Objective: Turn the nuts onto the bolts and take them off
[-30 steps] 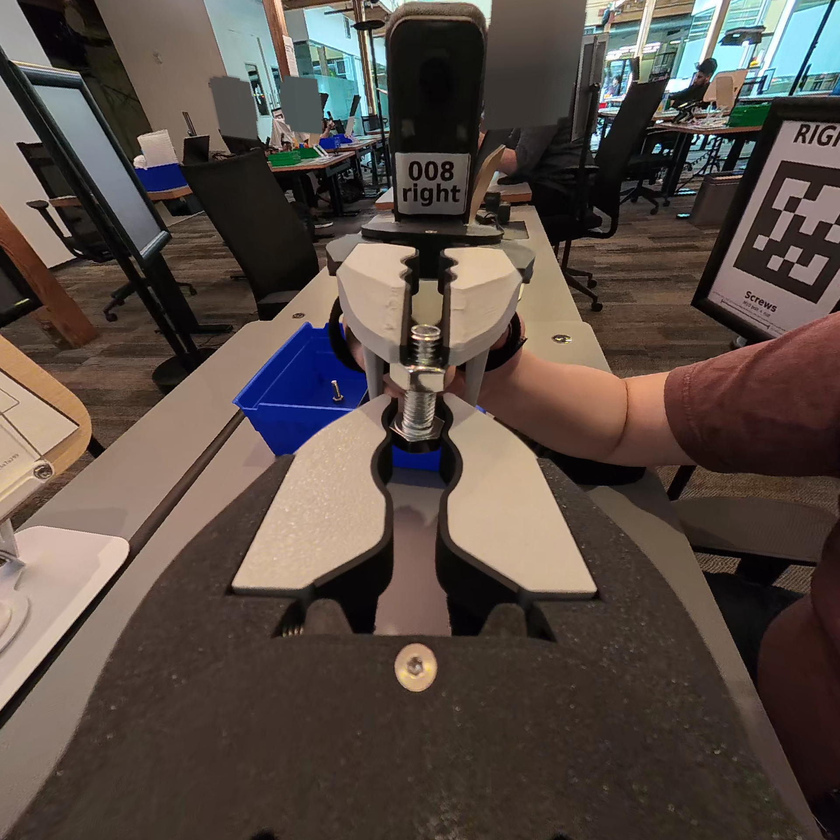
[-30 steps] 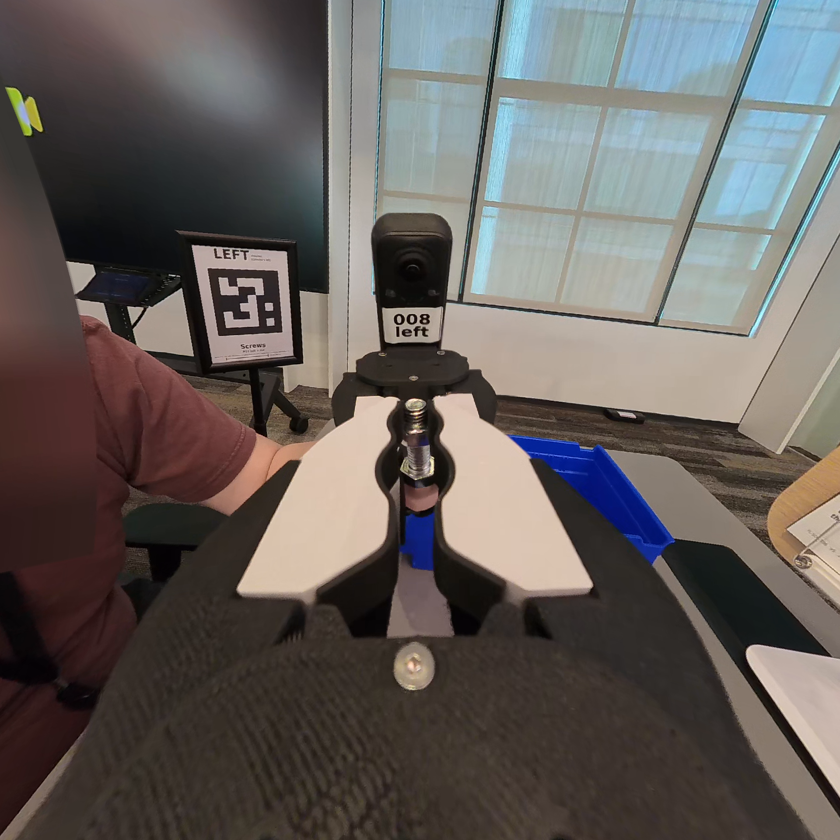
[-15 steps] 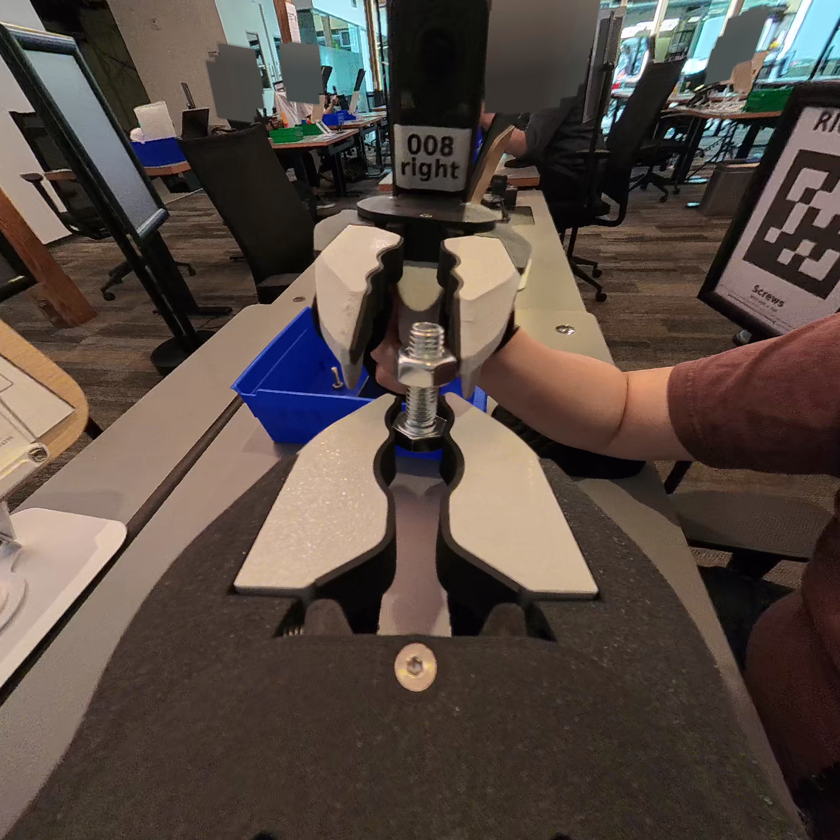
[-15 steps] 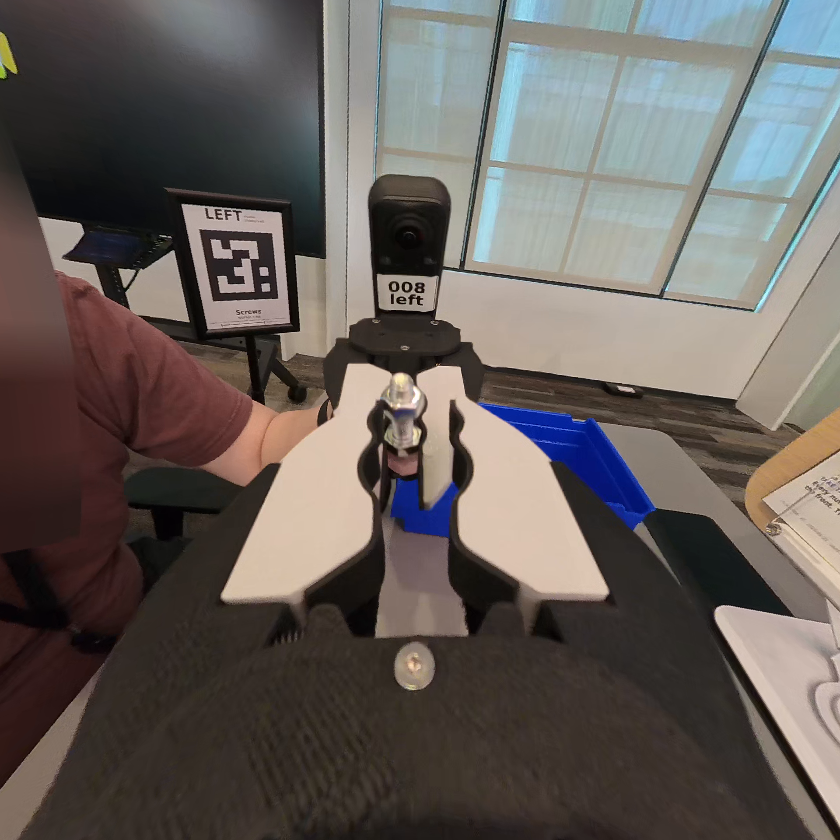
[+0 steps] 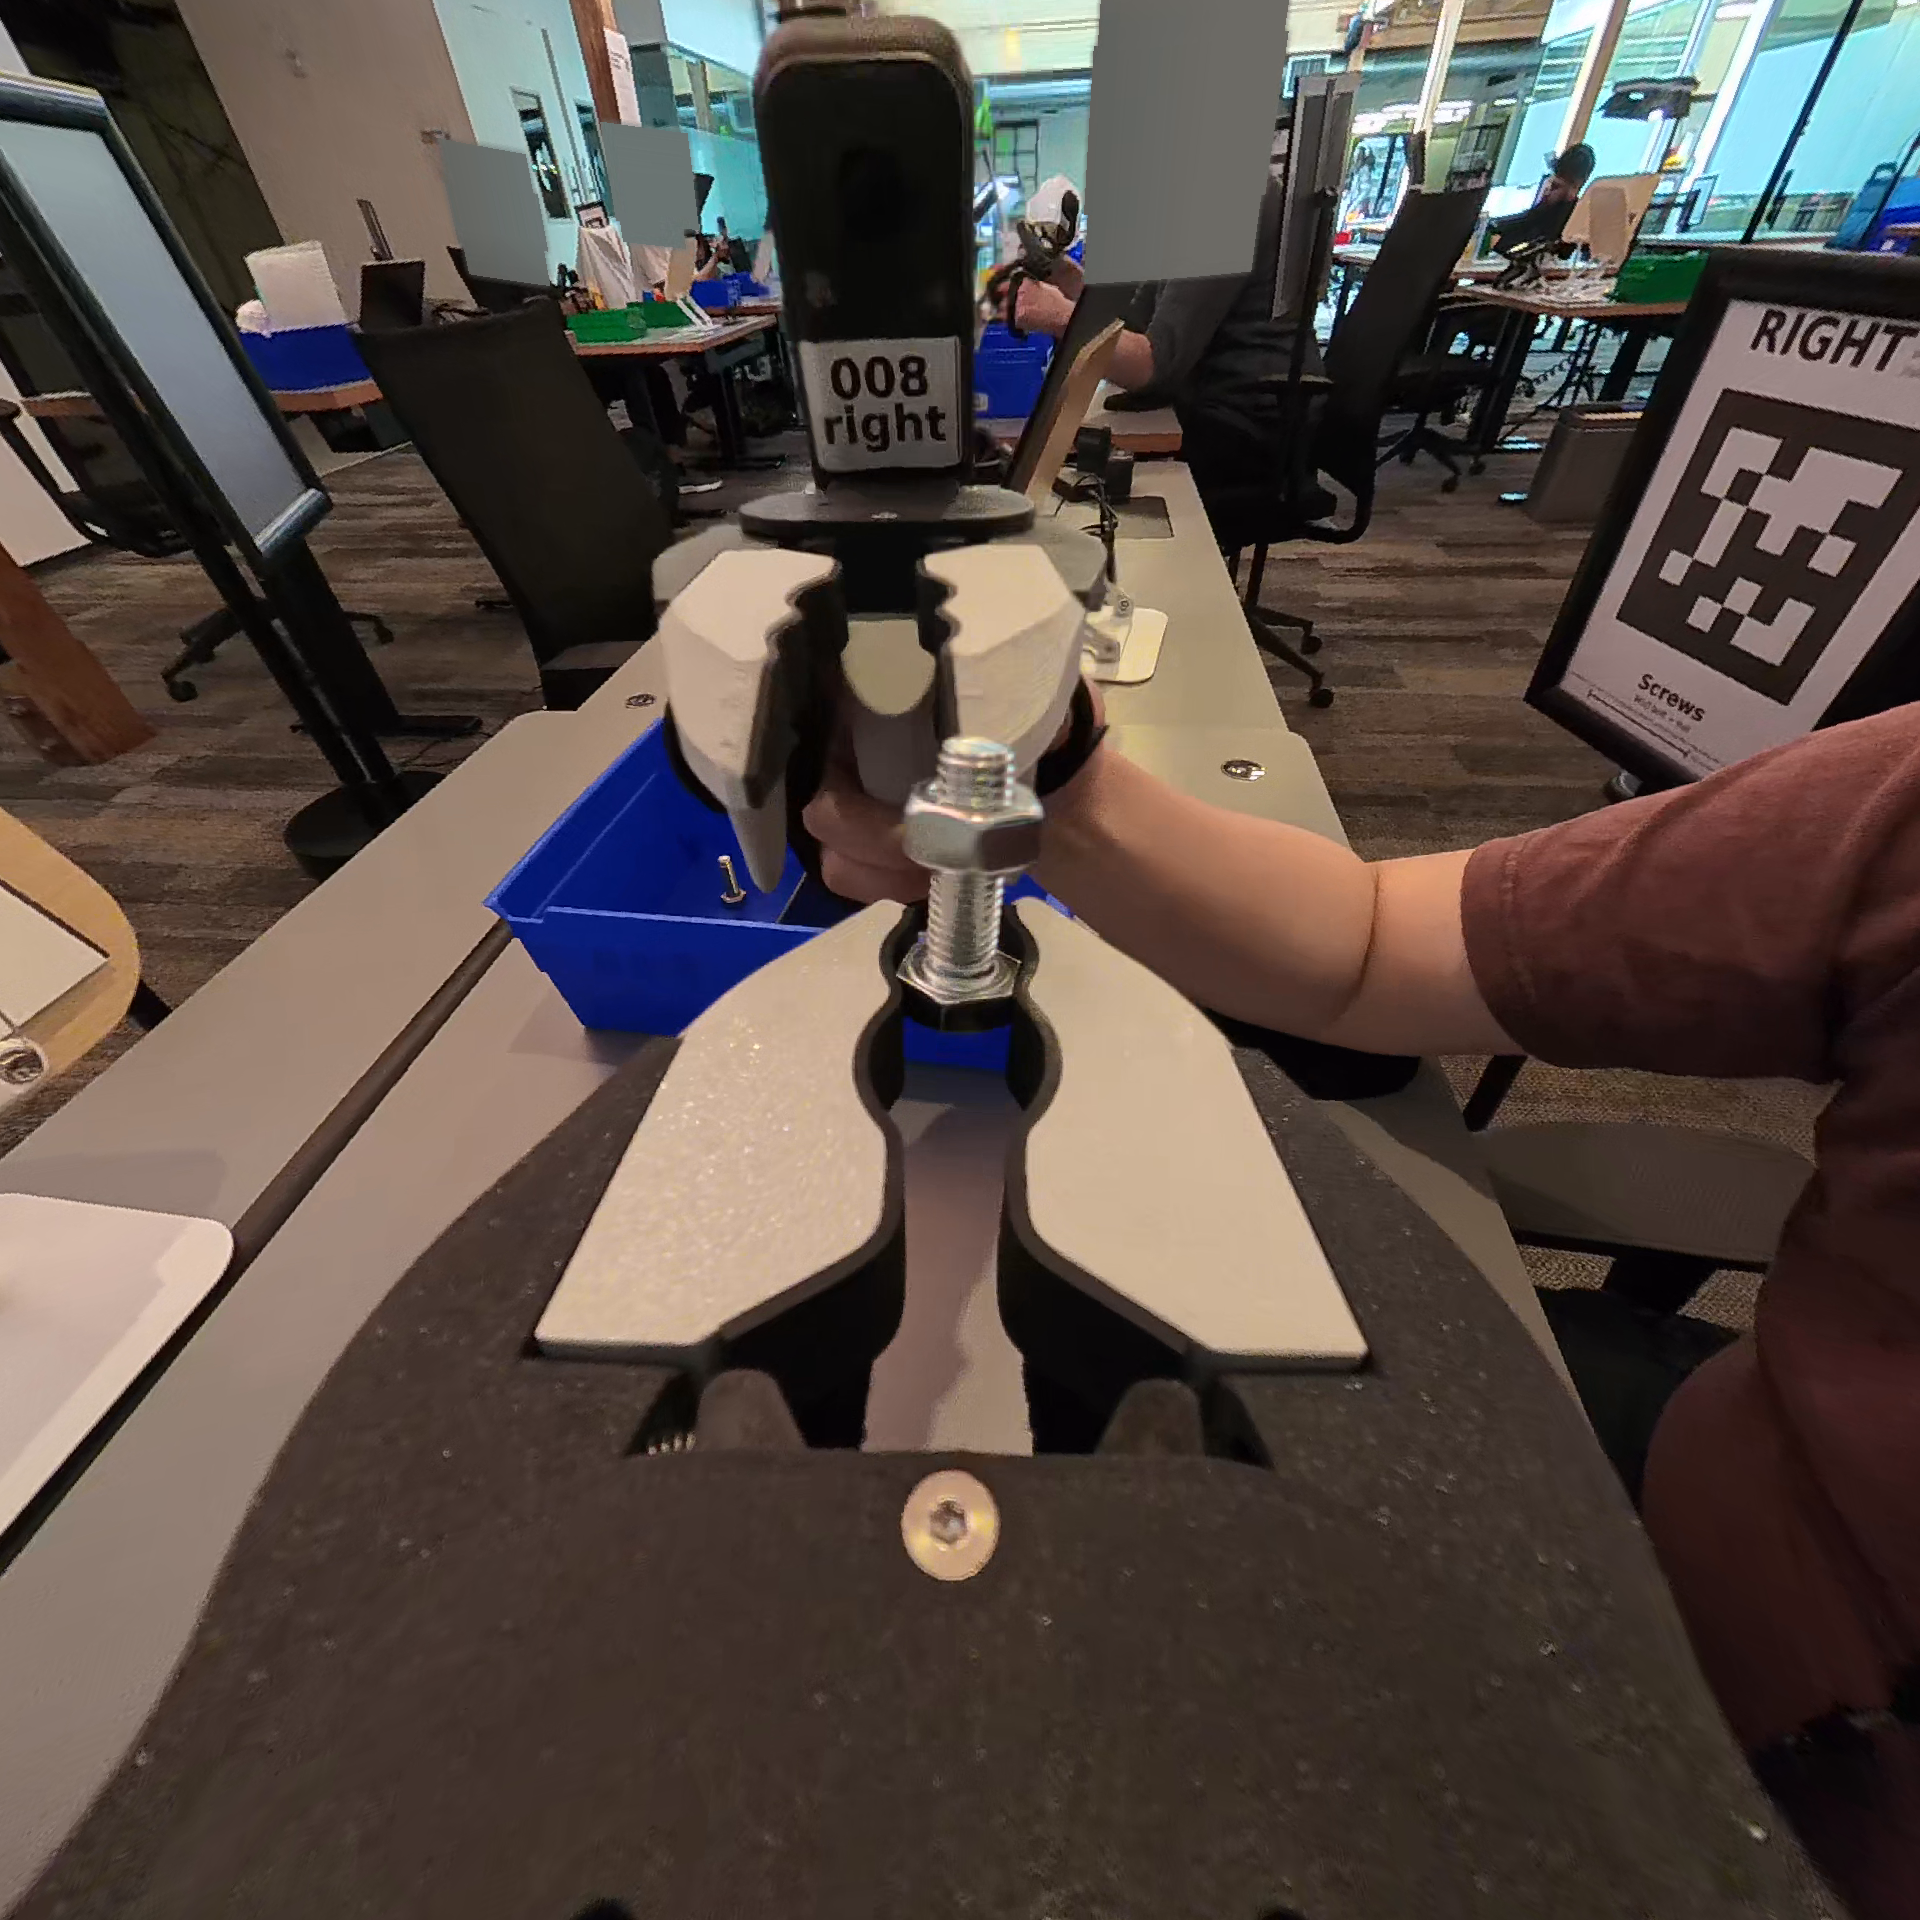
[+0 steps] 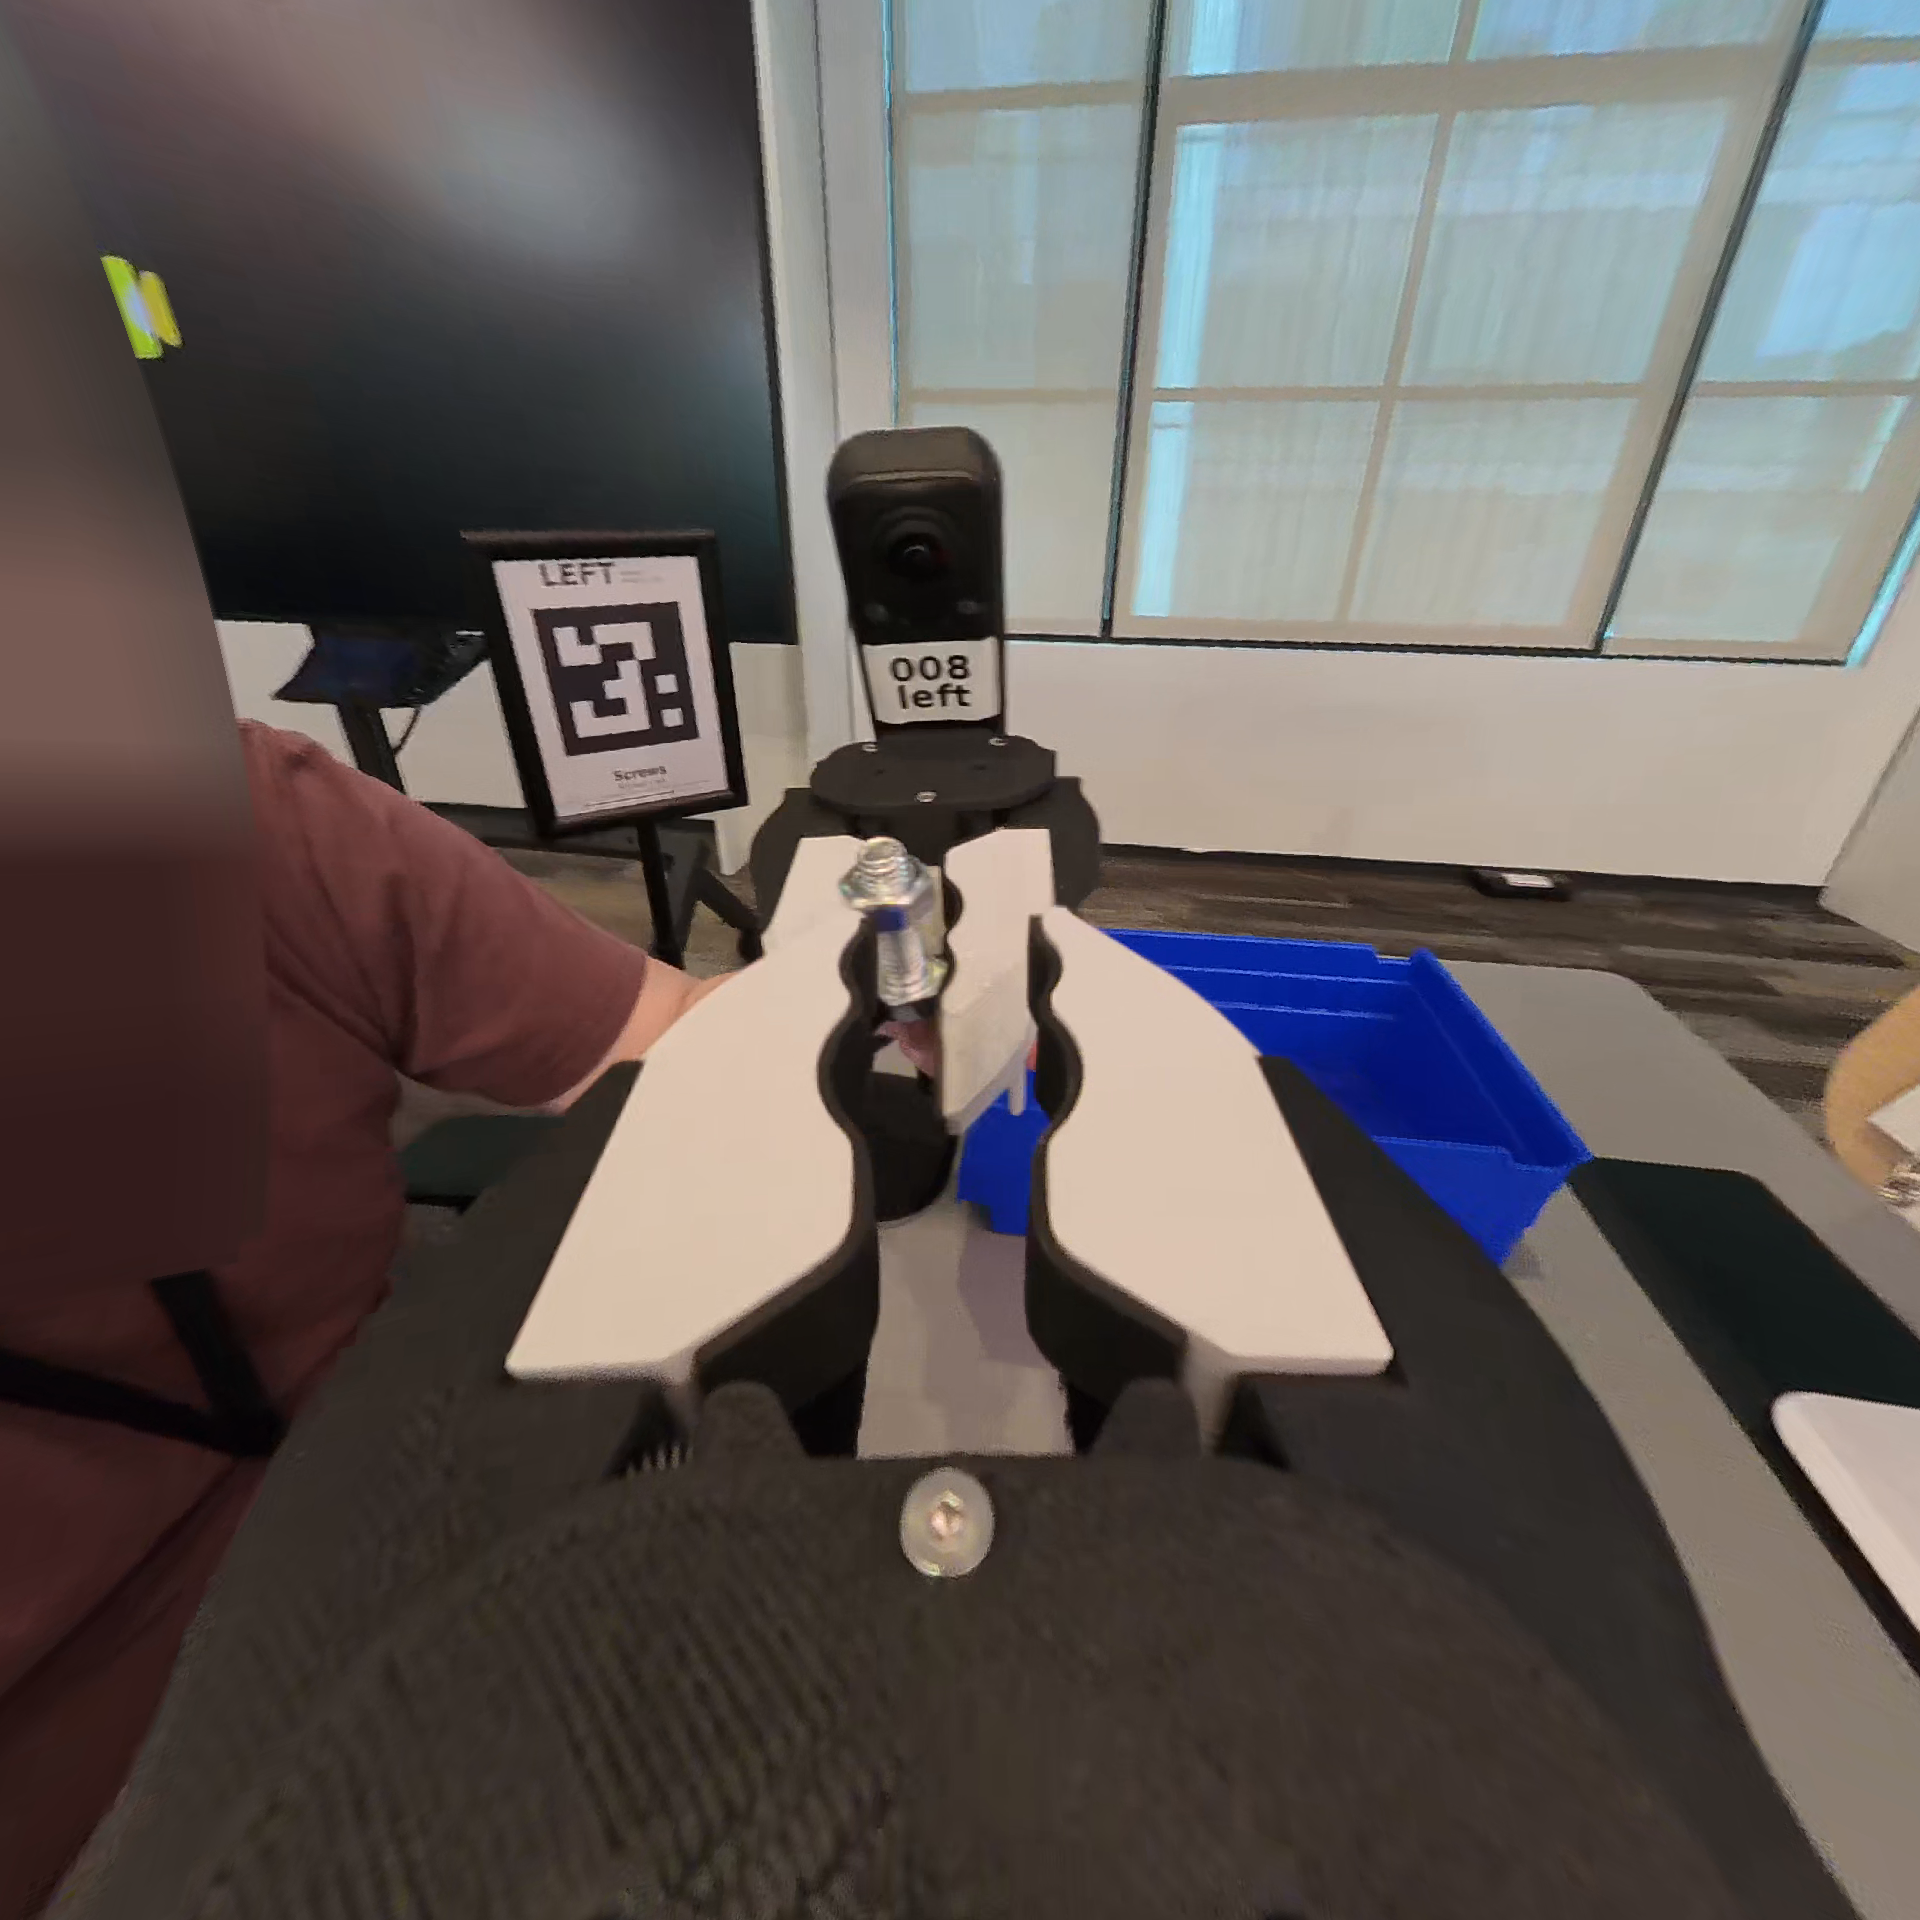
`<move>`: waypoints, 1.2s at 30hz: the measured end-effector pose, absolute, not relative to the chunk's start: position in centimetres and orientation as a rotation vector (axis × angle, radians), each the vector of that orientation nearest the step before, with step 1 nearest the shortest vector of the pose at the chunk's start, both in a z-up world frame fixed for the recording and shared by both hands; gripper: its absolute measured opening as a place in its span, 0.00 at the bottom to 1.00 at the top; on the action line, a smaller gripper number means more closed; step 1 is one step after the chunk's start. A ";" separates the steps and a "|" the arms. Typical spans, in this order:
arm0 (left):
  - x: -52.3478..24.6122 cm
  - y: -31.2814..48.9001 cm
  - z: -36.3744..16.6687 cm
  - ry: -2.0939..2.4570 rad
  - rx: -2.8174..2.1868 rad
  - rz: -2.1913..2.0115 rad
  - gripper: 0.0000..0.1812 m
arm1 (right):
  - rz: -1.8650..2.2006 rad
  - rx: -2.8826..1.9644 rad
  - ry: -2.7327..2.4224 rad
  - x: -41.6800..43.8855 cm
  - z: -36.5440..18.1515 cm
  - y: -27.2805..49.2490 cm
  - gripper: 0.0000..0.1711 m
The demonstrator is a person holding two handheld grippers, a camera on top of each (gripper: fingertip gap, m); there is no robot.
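Note:
A steel bolt (image 5: 964, 920) stands upright with its head clamped in my left gripper (image 5: 958, 971), which is shut on it. A hex nut (image 5: 971, 831) sits on the thread just below the bolt's tip. My right gripper (image 5: 883, 748) faces me just behind the nut, open and off it. In the right wrist view my right gripper (image 6: 940, 1003) is open and empty. Beyond it the left gripper (image 6: 904, 966) holds the bolt (image 6: 896, 961) with the nut (image 6: 883, 888) near its tip.
A blue bin (image 5: 623, 935) with a small bolt (image 5: 730, 881) in it stands on the grey table (image 5: 312, 997) behind the grippers; it also shows in the right wrist view (image 6: 1351, 1049). Framed marker signs (image 5: 1766, 540) (image 6: 613, 675) stand at each side. A white pad (image 5: 83, 1299) lies at the left. My left and right fingertips are right by each other.
My right gripper was shut on the nut one second ago. It has opened, let go of the nut and drawn back a little. The left gripper still holds the bolt.

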State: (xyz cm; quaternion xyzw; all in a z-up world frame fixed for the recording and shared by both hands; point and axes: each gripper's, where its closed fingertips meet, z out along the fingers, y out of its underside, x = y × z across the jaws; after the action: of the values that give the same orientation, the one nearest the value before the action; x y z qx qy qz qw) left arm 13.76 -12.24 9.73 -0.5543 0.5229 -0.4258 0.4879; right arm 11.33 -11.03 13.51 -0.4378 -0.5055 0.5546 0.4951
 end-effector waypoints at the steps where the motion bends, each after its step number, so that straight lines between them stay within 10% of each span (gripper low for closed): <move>1: 13.7 -12.2 9.7 1.269 -1.346 -1.027 0.08 | 1.352 -1.050 -1.246 11.2 13.5 -11.5 0.17; 36: 13.8 -12.9 9.8 1.305 -1.331 -1.034 0.08 | 1.434 -1.034 -1.251 11.2 13.9 -12.3 0.20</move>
State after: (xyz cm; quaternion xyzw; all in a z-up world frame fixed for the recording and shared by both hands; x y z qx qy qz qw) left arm 13.78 -12.91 9.80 -0.5465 0.5359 -0.4244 0.4838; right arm 11.18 -12.32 13.87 -0.4217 -0.5102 0.5848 0.4689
